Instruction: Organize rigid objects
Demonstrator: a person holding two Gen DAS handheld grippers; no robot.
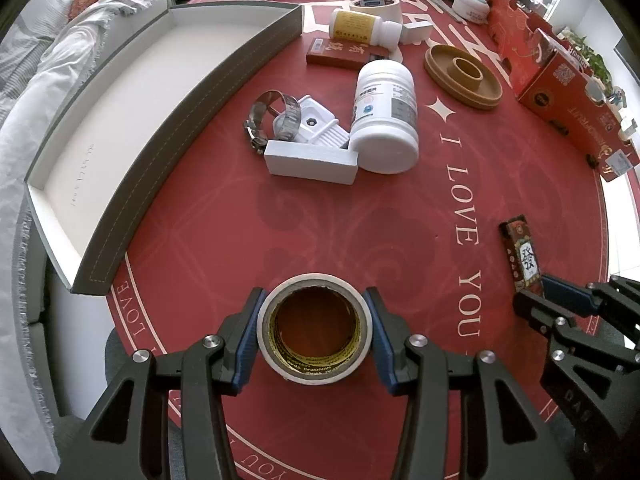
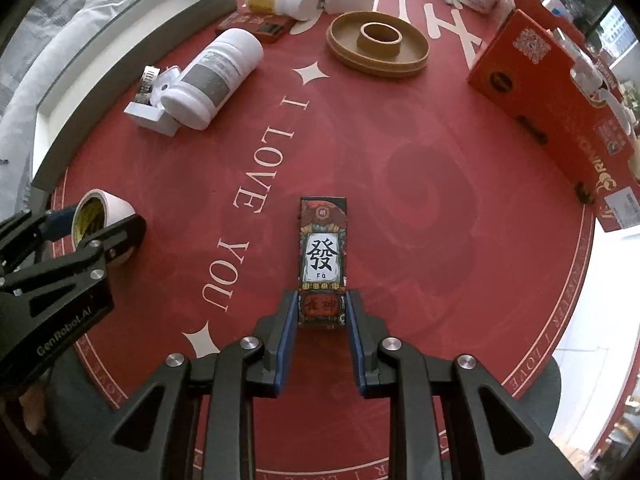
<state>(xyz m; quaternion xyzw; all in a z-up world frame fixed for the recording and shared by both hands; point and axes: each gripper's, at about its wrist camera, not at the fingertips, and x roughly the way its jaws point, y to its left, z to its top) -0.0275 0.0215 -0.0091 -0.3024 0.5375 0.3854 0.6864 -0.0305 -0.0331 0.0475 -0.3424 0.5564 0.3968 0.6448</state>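
My left gripper (image 1: 315, 334) is shut on a roll of white tape (image 1: 316, 292), its fingers pressed on both sides of the roll above the red mat; it also shows in the right wrist view (image 2: 100, 212). My right gripper (image 2: 322, 312) is shut on the near end of a small mahjong-print box (image 2: 323, 256), which lies flat on the mat; the box also shows in the left wrist view (image 1: 522, 256). A large grey tray with a white inside (image 1: 132, 92) stands empty at the left.
On the mat lie a white bottle (image 1: 384, 116), a white block (image 1: 312, 162), a metal clamp (image 1: 276, 116), a yellow-label bottle (image 1: 362, 28), a small red box (image 1: 340, 54), a tan round dish (image 1: 462, 76) and red cartons (image 1: 568, 96) at the right.
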